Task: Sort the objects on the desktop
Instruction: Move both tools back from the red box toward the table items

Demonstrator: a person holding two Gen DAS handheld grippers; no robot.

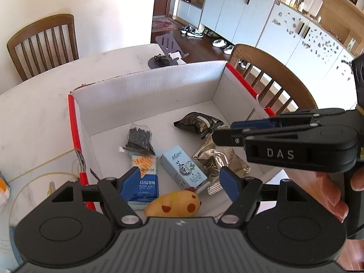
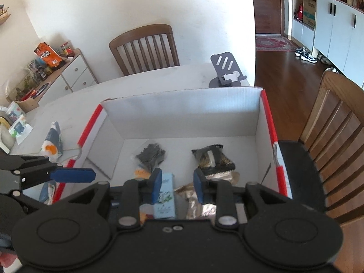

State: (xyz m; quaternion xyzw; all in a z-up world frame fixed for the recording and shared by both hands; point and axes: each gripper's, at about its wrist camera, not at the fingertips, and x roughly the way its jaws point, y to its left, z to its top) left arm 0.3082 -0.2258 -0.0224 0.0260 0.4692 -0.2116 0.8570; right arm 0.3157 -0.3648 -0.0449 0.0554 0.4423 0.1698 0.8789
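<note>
White cardboard box (image 1: 145, 86), red-edged, on the desk (image 1: 34, 104). Contents: yellow plush toy (image 1: 175, 204), pale blue carton (image 1: 182, 166), blue snack packet (image 1: 143, 182), bag of dark bits (image 1: 138, 140), dark pouch (image 1: 200, 124), gold foil pouch (image 1: 218, 157). Left gripper (image 1: 182, 182) and right gripper (image 2: 176, 185): both released, empty, poised over the box.

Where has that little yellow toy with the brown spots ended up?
In the left wrist view the yellow toy lies inside the white box, at its near edge, just below the pale blue carton and between the left gripper fingers.
</note>
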